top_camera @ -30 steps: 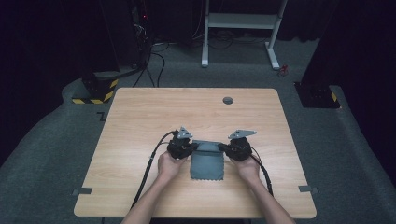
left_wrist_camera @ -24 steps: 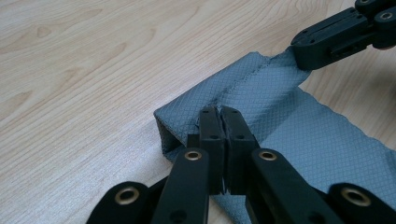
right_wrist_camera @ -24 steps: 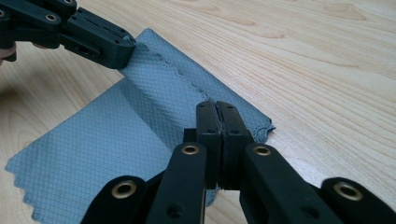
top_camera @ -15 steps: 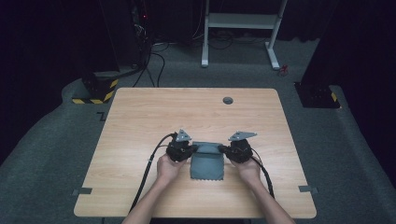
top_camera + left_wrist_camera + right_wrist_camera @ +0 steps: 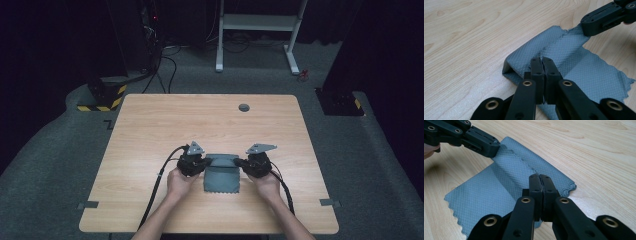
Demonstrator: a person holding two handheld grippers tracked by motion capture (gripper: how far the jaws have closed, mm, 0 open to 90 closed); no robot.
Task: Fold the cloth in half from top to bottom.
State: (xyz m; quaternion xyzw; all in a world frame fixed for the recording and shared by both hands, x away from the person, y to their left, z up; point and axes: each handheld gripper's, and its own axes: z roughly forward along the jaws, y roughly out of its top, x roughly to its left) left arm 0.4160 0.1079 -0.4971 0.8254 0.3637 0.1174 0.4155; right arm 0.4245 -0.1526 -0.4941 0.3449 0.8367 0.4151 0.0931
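On the near half of the wooden table point(image 5: 210, 125), seen from the high view, my left gripper point(image 5: 200, 162) and my right gripper point(image 5: 243, 164) sit at the two far corners of a grey-blue cloth point(image 5: 221, 177). My hands cover most of both tools from here, so the jaw tips are hard to make out, and my forearms are cut off by the bottom of the frame. The cloth lies well in from every table edge, with bare wood wide open ahead, towards the small round grommet point(image 5: 243, 107) near the far edge, and to both sides.

In the left gripper view, my left gripper point(image 5: 542, 65) is pinched tight on the cloth's point(image 5: 584, 72) folded-over edge — no gap between the jaws, and the bit of fabric inside them is hidden. The fold stands up as a raised band above the flat layer; the weave is a fine diamond grid and the loose edge is pinked. My right gripper point(image 5: 584, 26) bites the other end of that band, its body cut off at the top right corner.

In the right gripper view, my right gripper point(image 5: 540, 180) is likewise clamped on the cloth point(image 5: 481, 195), at its zigzag hem — the pinched part is out of sight. My left gripper point(image 5: 495, 148) grips the opposite end at upper left.
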